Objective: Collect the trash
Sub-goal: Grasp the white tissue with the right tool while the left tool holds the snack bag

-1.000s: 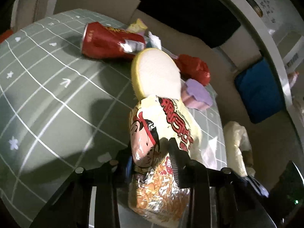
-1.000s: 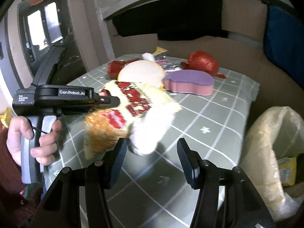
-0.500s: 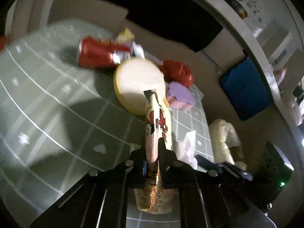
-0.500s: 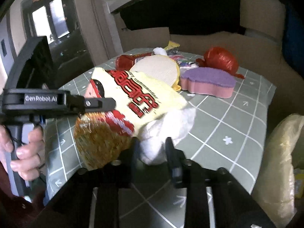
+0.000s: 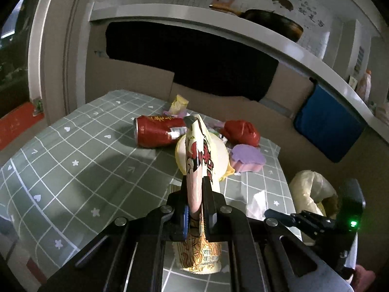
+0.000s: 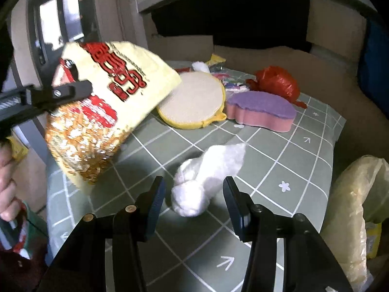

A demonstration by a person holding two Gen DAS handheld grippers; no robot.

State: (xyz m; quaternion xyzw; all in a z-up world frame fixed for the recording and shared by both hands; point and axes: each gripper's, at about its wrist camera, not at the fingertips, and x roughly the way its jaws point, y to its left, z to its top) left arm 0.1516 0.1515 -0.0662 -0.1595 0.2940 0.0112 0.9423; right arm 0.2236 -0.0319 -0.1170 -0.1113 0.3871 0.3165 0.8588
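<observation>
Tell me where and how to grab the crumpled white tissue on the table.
Grip the white tissue across its bunched near end, coming down from above with the open right tongs; that lump already lies between the fingers and looks compressible.

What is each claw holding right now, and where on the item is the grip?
The left claw pinches the yellow snack bag flat across its middle, lifted off the table. The right claw is open around the white tissue wad, holding nothing.

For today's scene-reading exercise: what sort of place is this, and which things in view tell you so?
Probably a home kitchen or dining corner: a table with a checked cloth, a pan on a shelf, and a bin bag beside the table.
</observation>
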